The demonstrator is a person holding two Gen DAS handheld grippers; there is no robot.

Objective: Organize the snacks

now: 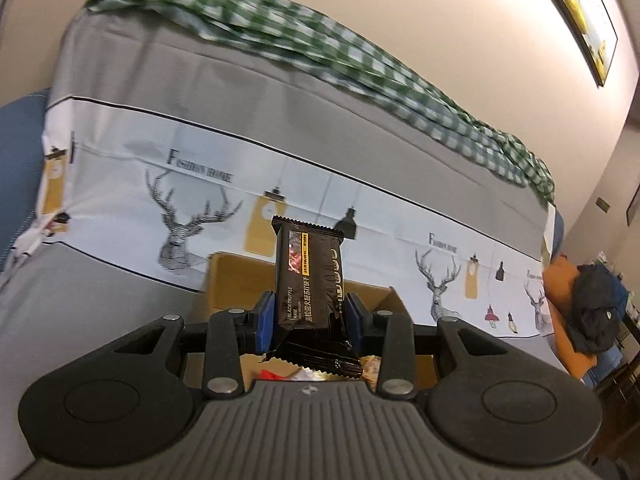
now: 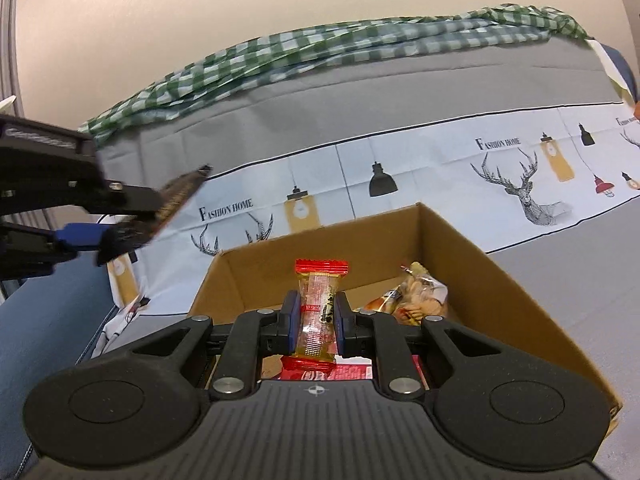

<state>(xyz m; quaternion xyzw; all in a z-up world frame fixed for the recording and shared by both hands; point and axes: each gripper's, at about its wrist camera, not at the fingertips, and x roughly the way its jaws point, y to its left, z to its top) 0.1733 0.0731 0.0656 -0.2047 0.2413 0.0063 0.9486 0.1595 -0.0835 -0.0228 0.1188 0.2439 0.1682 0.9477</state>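
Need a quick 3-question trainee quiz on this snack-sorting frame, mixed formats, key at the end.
1. True or false: both grippers are holding a snack.
2. Multiple choice: the left gripper holds A) a black packet, B) a green can, C) a white cup.
3. Fill in: the right gripper grips a clear wrapper with red ends above an open ____ that has more snacks inside.

Key
1. True: each pair of pads is closed on a packet.
2. A
3. cardboard box
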